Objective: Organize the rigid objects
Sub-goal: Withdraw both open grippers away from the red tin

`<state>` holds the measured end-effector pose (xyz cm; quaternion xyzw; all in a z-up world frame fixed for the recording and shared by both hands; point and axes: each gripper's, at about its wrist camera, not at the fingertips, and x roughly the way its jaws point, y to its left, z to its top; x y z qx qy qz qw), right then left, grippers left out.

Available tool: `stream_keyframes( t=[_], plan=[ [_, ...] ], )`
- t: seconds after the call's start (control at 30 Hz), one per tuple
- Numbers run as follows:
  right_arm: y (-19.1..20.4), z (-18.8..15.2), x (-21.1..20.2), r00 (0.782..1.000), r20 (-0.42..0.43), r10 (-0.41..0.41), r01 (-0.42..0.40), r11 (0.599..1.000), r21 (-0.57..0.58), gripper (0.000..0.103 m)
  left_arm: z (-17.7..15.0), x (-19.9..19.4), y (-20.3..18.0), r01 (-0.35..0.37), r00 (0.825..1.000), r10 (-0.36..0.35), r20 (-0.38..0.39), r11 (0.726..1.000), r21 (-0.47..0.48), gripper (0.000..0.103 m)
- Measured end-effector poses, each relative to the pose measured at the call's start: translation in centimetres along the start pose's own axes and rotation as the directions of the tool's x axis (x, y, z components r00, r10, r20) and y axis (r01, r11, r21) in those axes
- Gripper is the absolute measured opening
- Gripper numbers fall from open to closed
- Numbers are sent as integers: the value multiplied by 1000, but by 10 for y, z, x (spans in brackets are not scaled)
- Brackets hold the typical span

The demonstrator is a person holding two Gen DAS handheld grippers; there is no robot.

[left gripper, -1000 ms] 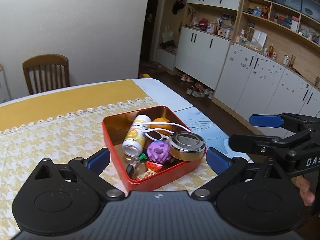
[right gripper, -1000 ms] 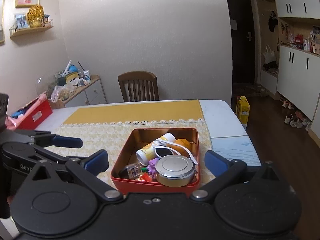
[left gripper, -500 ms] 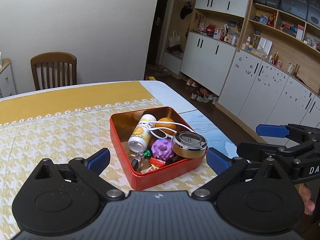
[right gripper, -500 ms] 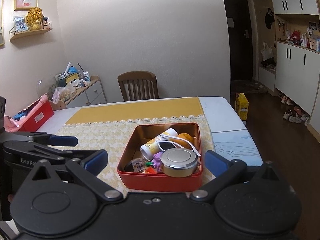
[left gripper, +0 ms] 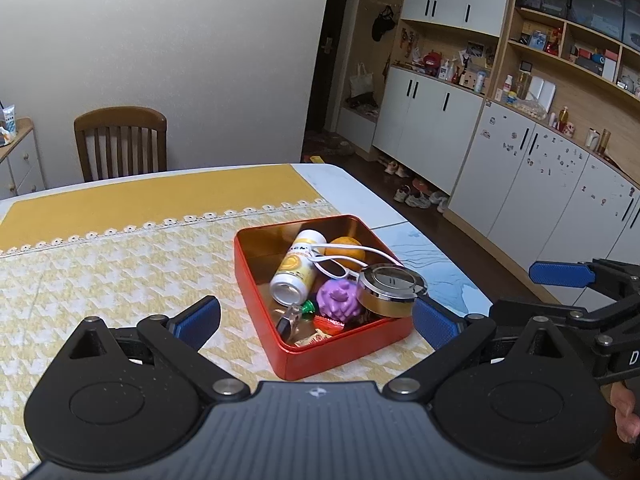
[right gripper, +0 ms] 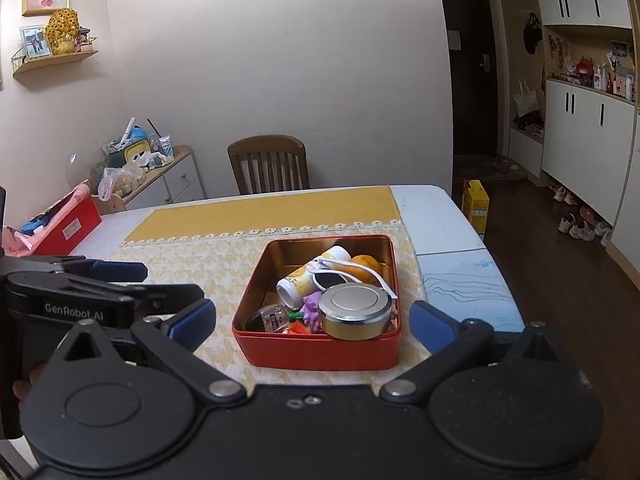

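- Left gripper (left gripper: 316, 318): fingers (left gripper: 198, 318) spread wide, holding nothing, poised above the counter (left gripper: 100, 276) on the near side of the tin (left gripper: 340, 350).
- Right gripper (right gripper: 312, 320): fingers (right gripper: 430, 326) likewise spread wide and empty, with the tin (right gripper: 320, 350) framed between them.
- Each gripper also shows in the other's view: the right gripper (left gripper: 568, 284) at the right edge of the left view, the left gripper (right gripper: 112, 280) at the left edge of the right view.
- Tin: red, square, open-topped, resting on the yellow patterned cloth (right gripper: 208, 264) near the counter's right edge.
- Contents: a can (left gripper: 294, 272) lying on its side, an orange (left gripper: 346, 254) behind it, white-framed sunglasses (left gripper: 332, 266) draped across both.
- A round metal box (left gripper: 390, 290) sits in the near right corner, raised to rim level.
- A purple toy (left gripper: 340, 300) lies just left of the round box.
- Small items (left gripper: 316, 326) lie along the tin's near wall; too small to identify.
- A wooden chair (right gripper: 268, 164) stands at the counter's far side.
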<state>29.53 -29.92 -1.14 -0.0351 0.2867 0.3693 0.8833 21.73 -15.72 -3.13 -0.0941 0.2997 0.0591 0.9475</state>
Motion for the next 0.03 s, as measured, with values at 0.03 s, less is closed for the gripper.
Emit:
stream_keyframes(
  t=[0.03],
  plan=[
    [0, 0, 0, 1000, 0, 0, 0, 1000, 0, 103, 0, 0, 1, -4, 1000, 4, 0, 1000, 1, 103]
  ],
)
